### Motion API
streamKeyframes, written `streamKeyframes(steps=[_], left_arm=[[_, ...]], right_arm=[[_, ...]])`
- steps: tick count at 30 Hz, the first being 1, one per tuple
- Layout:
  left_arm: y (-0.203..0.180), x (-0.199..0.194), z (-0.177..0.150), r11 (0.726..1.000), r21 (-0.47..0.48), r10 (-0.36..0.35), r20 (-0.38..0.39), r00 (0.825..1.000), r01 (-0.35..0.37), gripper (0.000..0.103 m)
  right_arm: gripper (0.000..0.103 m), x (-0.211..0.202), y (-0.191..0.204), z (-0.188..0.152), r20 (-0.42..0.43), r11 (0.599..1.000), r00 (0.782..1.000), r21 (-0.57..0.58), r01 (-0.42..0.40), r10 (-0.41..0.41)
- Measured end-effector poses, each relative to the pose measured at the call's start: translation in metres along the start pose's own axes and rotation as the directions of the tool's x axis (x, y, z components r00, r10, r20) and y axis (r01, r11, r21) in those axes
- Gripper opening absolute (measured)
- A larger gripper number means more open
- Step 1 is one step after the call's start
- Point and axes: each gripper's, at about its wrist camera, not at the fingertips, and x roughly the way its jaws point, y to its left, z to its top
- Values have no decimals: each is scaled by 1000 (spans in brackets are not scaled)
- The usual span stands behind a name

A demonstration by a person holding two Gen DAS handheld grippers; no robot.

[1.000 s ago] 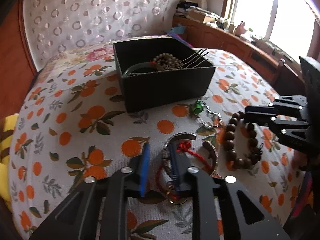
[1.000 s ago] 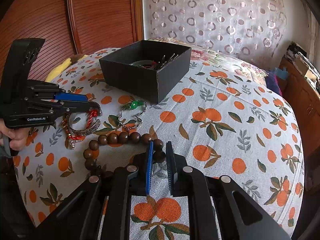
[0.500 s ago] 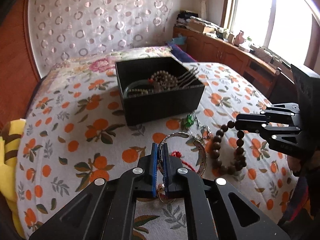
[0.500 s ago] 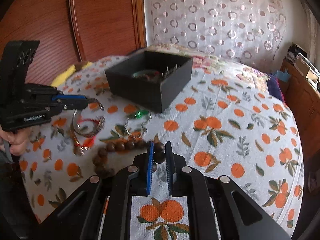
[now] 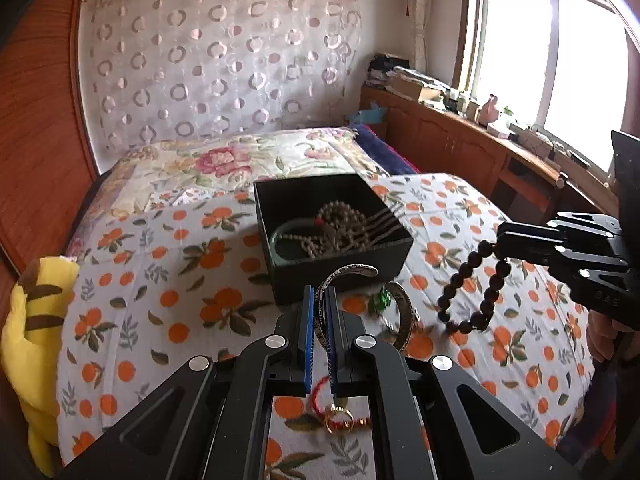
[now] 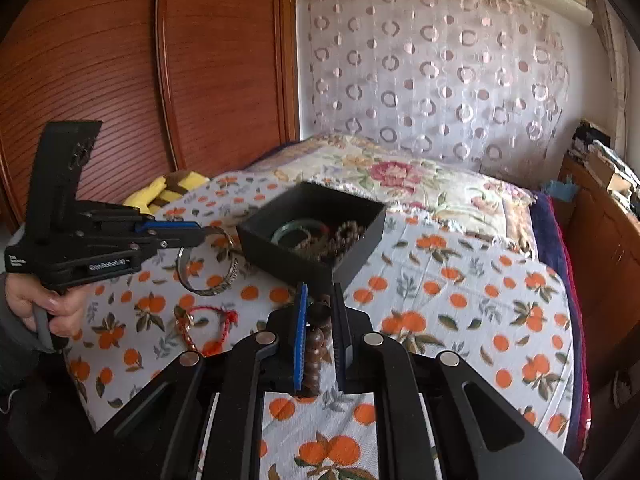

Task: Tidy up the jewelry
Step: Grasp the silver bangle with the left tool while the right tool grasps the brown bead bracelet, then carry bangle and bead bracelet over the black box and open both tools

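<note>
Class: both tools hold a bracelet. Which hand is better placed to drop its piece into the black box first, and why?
Left, probably. Its tool grips the silver bangle directly before the black box; the right tool hangs the dark wooden bead bracelet off to the box's side.

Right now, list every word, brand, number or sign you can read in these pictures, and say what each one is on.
"GenRobot.AI": white lettering on the side of the left gripper, blurred but just legible in the right wrist view.
A small white label at the rear of that gripper's body: too small to read.
Raised characters on the side of the right gripper, in the left wrist view: too dark to read.
Silver bangle: engraved marks, unreadable.
Black box: no text.
</note>
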Motion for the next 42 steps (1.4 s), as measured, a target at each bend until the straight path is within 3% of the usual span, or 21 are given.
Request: streamKeyframes(steps=[14, 29, 31, 33, 38, 42], left_arm=[[8, 21, 39, 1000, -11, 23, 27, 999, -22, 5], [14, 72, 58, 1000, -15, 23, -44, 999, -24, 6], [14, 70, 57, 999, -19, 37, -40, 999, -38, 11], [16, 66, 54, 999, -25, 34, -31, 999, -35, 25], [21, 48, 44, 998, -42, 36, -14, 999, -37, 27], [27, 30, 31, 998, -43, 42, -2, 999, -42, 36]], right_arm=[[13, -18, -6, 36, 79, 1000, 997, -19, 24, -22], [13, -16, -8, 64, 112, 998, 993, -47, 42, -37], [13, -15, -7, 67, 118, 998, 993, -46, 39, -33], [13, -14, -5, 72, 122, 998, 992, -48, 35, -29], [13, -11, -2, 81, 132, 998, 991, -53, 24, -17], [13, -5, 3, 91, 142, 998, 990, -60, 9, 0]])
